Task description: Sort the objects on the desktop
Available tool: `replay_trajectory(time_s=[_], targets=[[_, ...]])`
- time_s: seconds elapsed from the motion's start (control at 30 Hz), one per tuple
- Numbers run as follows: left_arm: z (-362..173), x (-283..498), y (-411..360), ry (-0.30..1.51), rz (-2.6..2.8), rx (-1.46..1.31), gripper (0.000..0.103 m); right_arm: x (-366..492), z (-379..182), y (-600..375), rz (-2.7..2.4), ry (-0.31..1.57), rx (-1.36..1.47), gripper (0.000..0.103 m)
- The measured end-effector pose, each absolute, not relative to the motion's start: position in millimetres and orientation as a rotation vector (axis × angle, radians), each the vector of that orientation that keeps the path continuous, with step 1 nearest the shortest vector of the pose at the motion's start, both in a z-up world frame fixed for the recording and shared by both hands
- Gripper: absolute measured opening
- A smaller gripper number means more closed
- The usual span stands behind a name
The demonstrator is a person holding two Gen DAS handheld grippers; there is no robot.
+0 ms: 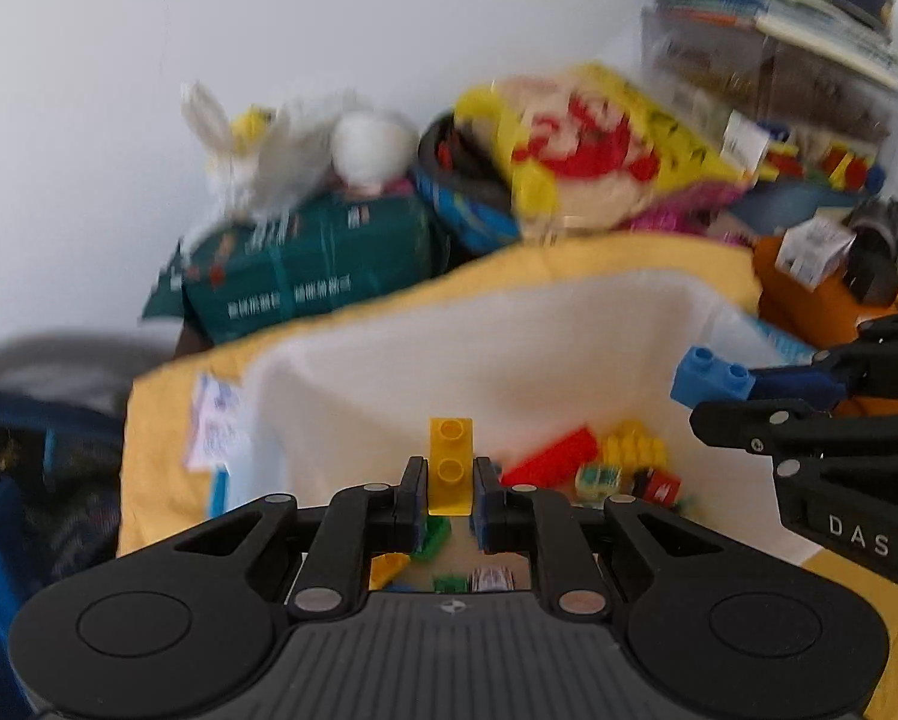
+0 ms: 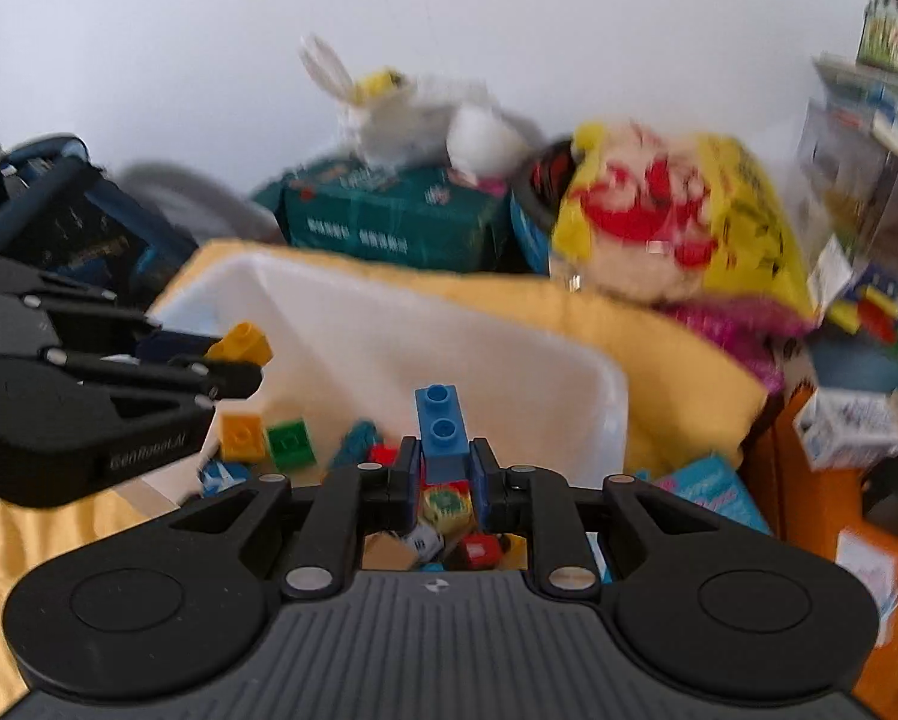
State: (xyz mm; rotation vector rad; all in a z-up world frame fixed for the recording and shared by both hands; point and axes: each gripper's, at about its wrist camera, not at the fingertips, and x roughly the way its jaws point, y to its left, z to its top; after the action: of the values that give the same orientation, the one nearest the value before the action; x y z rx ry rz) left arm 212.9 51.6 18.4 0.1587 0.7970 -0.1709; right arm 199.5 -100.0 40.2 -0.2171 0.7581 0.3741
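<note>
Bricks are being carried above the white bin (image 2: 599, 396): left claw (image 1: 447, 483) is gripping a yellow brick (image 1: 450, 468), right claw (image 2: 445, 468) a blue brick (image 2: 442, 426). Next move: positioning each over the bin's loose bricks, then releasing.

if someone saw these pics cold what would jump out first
Two toy bricks held up over a white bin of mixed blocks: a yellow brick pinched in the left tongs, a blue brick in the right tongs. Behind the bin, a white plush rabbit lies on a green package, beside a bright yellow and red bag.
</note>
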Motion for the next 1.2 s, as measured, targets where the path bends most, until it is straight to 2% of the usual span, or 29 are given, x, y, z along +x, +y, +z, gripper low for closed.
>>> replay_trajectory(time_s=[0.03, 0.17, 0.33, 0.37, 0.4, 0.43, 0.53, 0.73, 0.77, 0.8, 0.87, 0.97, 1.2], targets=[[16, 211, 52, 0.796, -0.171, 0.156, 0.02, 201, 37, -100, 0.376, 0.774, -0.213, 0.029], [23, 204, 50, 0.768, -0.155, 0.181, 0.053, 198, 36, -102, 0.389, 0.791, -0.227, 0.031], [53, 190, 47, 0.653, -0.126, 0.193, 0.069, 193, 47, -103, 0.387, 0.777, -0.241, 0.034], [59, 185, 45, 0.628, -0.103, 0.2, 0.069, 192, 50, -104, 0.38, 0.772, -0.248, 0.038], [66, 180, 44, 0.601, -0.086, 0.204, 0.07, 191, 53, -105, 0.377, 0.765, -0.249, 0.048], [73, 174, 43, 0.566, -0.062, 0.21, 0.07, 189, 55, -106, 0.377, 0.757, -0.245, 0.051], [89, 155, 37, 0.429, 0.048, 0.25, 0.084, 185, 64, -109, 0.378, 0.737, -0.245, 0.053], [100, 153, 37, 0.479, -0.012, 0.249, 0.086, 181, 75, -112, 0.367, 0.723, -0.257, 0.073], [99, 154, 35, 0.496, 0.005, 0.263, 0.086, 180, 76, -112, 0.367, 0.721, -0.255, 0.085], [98, 156, 34, 0.516, 0.014, 0.284, 0.086, 180, 77, -113, 0.367, 0.721, -0.253, 0.093], [94, 159, 32, 0.56, 0.007, 0.314, 0.086, 179, 78, -113, 0.358, 0.722, -0.258, 0.094], [87, 165, 31, 0.649, 0.009, 0.346, 0.086, 186, 75, -113, 0.346, 0.78, -0.274, 0.102], [69, 168, 32, 0.829, -0.033, 0.37, 0.086, 193, 59, -118, 0.329, 0.914, -0.288, 0.103]])
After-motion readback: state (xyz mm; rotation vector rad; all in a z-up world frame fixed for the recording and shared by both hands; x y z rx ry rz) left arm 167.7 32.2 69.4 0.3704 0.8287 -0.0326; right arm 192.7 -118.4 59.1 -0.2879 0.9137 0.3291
